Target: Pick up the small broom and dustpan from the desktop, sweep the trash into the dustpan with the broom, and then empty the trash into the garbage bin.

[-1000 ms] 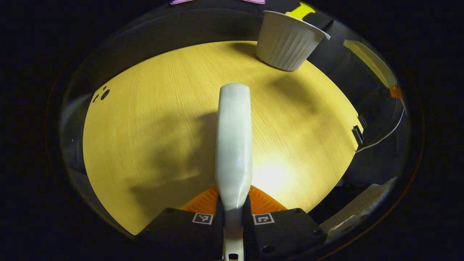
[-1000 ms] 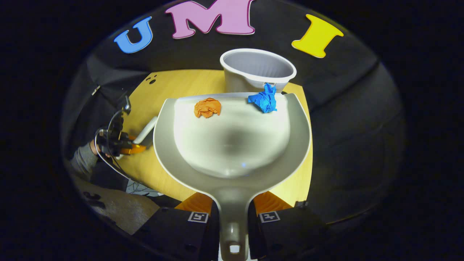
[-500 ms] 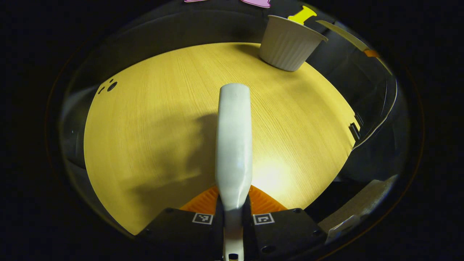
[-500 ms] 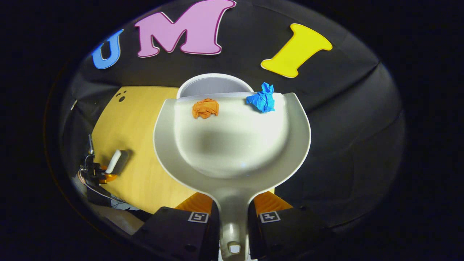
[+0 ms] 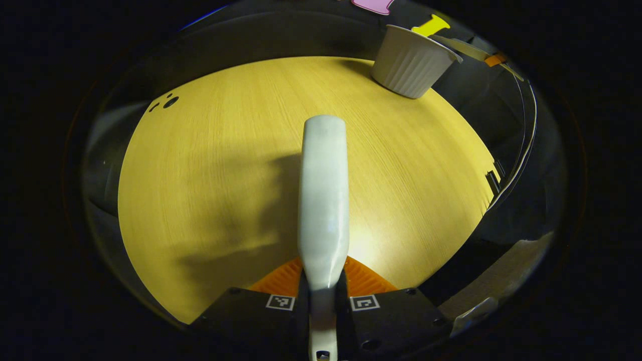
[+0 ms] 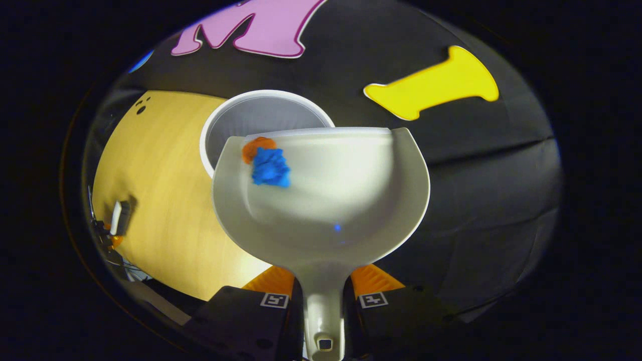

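Now the dustpan (image 6: 321,200), pinched by the right gripper (image 6: 323,301), tips over the bin (image 6: 261,113) at the tabletop's far edge; both scraps (image 6: 270,168) have slid to its lip, about to drop. Left gripper (image 5: 322,301) pinches the broom (image 5: 323,190).

The pale yellow wood-grain worktop (image 5: 210,165) bears a small cluster of dark round holes (image 5: 165,103) near its far left corner. At its right edge sits a small dark bracket (image 5: 494,181), with a thin pale cable (image 5: 526,135) curving just beyond that edge.
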